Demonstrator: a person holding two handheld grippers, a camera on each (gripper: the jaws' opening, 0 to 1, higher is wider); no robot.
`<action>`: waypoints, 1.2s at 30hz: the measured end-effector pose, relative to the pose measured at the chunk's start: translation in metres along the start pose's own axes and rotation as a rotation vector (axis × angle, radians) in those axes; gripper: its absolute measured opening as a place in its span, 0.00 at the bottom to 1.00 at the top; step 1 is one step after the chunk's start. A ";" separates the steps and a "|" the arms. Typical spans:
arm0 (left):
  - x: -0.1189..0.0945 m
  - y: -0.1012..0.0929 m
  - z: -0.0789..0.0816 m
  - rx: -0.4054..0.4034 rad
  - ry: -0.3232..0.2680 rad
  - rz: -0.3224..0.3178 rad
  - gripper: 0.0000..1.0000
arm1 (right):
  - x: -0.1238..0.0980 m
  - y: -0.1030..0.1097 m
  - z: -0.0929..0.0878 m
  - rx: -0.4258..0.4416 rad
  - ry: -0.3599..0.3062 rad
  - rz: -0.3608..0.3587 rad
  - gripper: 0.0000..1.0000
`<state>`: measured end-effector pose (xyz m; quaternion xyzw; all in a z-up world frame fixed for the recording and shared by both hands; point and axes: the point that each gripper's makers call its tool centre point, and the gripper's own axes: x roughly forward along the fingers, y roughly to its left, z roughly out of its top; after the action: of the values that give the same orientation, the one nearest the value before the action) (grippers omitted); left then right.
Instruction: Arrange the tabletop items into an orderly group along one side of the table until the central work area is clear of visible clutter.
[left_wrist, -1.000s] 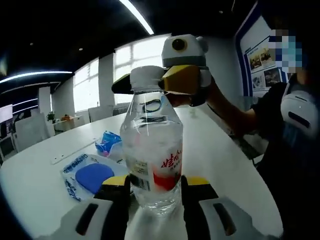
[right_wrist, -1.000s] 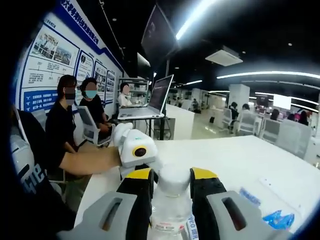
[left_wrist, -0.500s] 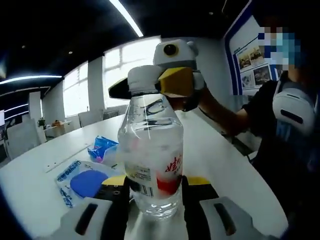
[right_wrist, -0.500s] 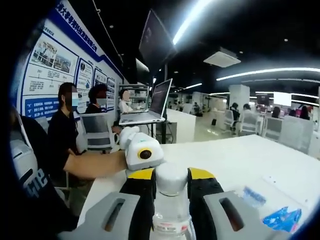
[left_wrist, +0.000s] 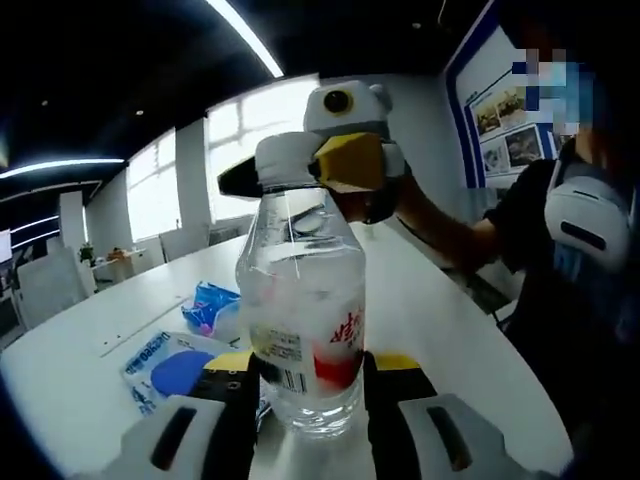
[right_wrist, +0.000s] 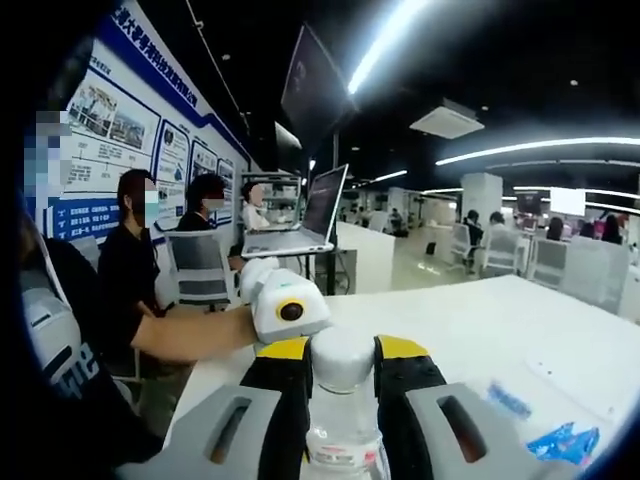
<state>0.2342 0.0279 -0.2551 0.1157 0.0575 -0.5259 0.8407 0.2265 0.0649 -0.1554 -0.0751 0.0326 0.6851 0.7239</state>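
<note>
A clear water bottle (left_wrist: 300, 300) with a red and white label stands upright over the white table (left_wrist: 440, 310). My left gripper (left_wrist: 303, 362) is shut on its lower body, with one yellow-tipped jaw on each side. My right gripper (left_wrist: 290, 168) comes in from the right and is shut on the bottle's white cap (left_wrist: 285, 155). In the right gripper view, my right gripper (right_wrist: 342, 362) clamps the cap (right_wrist: 342, 352) from both sides, and the bottle (right_wrist: 340, 445) drops away below it. The left gripper (right_wrist: 285, 310) sits just behind the cap, held by a person's hand.
A clear packet with a blue round item (left_wrist: 175, 372) and a crumpled blue wrapper (left_wrist: 212, 300) lie on the table at left. Blue packets (right_wrist: 560, 442) also lie at the lower right. A laptop (right_wrist: 300, 215) stands on a counter behind, and people sit along the wall.
Both grippers keep their hold on the bottle. Both views have drifted a little with the hands, and nothing was let go.
</note>
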 end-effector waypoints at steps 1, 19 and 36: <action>-0.001 0.001 0.002 0.002 0.000 0.004 0.40 | 0.001 0.000 0.002 -0.007 0.000 0.002 0.21; -0.024 0.018 0.021 0.018 -0.019 0.056 0.40 | 0.017 -0.007 0.033 -0.040 0.004 0.049 0.21; -0.052 0.052 0.015 0.013 -0.013 0.133 0.40 | 0.059 -0.021 0.042 -0.048 0.008 0.113 0.21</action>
<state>0.2575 0.0914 -0.2226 0.1214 0.0408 -0.4697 0.8735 0.2484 0.1284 -0.1210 -0.0933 0.0231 0.7251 0.6819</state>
